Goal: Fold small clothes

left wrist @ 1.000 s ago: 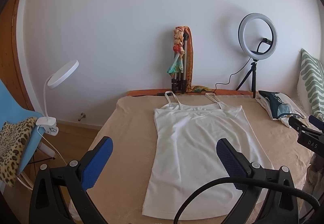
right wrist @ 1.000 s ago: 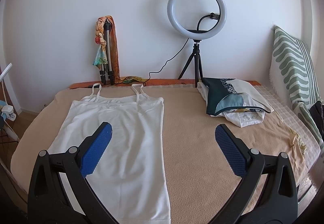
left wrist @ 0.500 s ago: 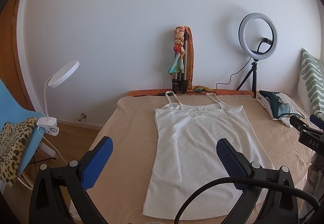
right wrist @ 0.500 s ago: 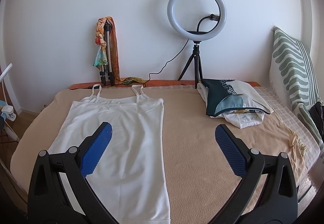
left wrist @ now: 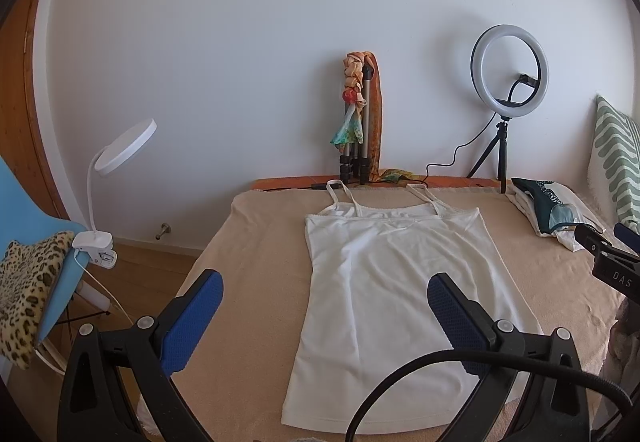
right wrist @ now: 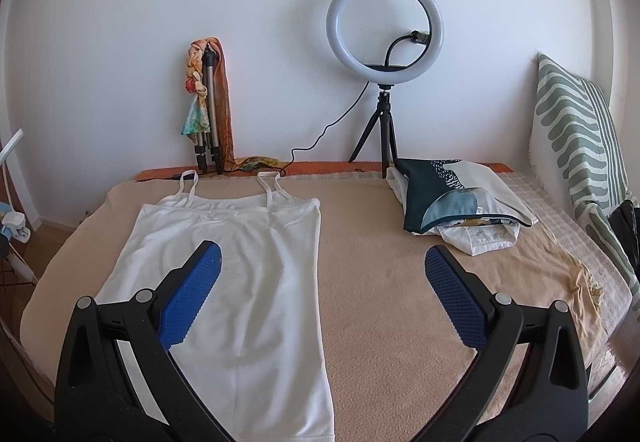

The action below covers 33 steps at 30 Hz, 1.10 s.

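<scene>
A white strappy camisole [left wrist: 384,294] lies flat and spread out on a beige blanket [left wrist: 256,242] on the bed, straps toward the wall, hem toward me. It also shows in the right wrist view [right wrist: 240,262]. My left gripper [left wrist: 326,282] is open and empty, held above the bed near the hem. My right gripper [right wrist: 322,256] is open and empty, held above the camisole's right edge. The right gripper's tip shows at the right edge of the left wrist view [left wrist: 600,246].
A pile of folded clothes [right wrist: 452,198] lies at the back right of the bed. A ring light on a tripod [right wrist: 384,26] and a folded tripod with a scarf [right wrist: 208,102] stand by the wall. A striped pillow [right wrist: 576,134] leans at right. A blue chair [left wrist: 28,226] and clip lamp [left wrist: 120,154] stand left.
Both grippers have risen and drawn back very slightly, so the scene sits a little lower in view. The camisole has not moved.
</scene>
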Each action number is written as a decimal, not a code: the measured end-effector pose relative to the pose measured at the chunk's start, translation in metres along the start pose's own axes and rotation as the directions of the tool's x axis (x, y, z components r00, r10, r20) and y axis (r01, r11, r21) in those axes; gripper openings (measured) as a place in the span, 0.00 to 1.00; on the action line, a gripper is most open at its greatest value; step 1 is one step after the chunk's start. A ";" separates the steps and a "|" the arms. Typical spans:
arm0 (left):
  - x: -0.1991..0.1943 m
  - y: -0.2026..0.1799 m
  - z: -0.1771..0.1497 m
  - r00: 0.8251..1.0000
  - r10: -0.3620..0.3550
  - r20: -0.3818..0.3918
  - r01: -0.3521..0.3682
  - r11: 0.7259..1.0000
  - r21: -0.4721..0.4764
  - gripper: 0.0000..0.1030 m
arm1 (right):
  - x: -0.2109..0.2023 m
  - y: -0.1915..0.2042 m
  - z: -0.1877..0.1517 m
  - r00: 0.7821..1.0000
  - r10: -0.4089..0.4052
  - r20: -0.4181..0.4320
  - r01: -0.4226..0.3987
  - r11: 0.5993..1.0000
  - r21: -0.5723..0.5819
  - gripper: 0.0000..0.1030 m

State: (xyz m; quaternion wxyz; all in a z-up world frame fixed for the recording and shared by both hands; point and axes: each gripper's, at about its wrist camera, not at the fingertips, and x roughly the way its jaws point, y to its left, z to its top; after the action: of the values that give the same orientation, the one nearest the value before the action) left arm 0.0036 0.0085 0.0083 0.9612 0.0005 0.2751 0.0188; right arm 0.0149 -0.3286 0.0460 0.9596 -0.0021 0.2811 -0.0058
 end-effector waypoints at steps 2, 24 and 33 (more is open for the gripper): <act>0.000 0.000 -0.001 1.000 0.001 0.000 -0.001 1.000 0.000 1.00 | -0.001 -0.001 0.001 1.000 0.001 0.008 -0.001 1.000 0.002 1.00; -0.001 -0.002 0.000 1.000 0.007 0.004 -0.007 1.000 0.000 1.00 | 0.001 0.001 -0.001 1.000 0.001 0.003 -0.001 1.000 0.002 1.00; 0.000 -0.001 -0.003 1.000 0.011 0.003 -0.011 1.000 0.001 1.00 | 0.002 0.002 0.000 1.000 0.001 0.011 -0.001 1.000 -0.001 1.00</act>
State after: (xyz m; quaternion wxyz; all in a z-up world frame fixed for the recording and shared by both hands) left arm 0.0021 0.0074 0.0061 0.9615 0.0027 0.2737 0.0241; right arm 0.0162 -0.3265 0.0447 0.9612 -0.0027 0.2759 -0.0052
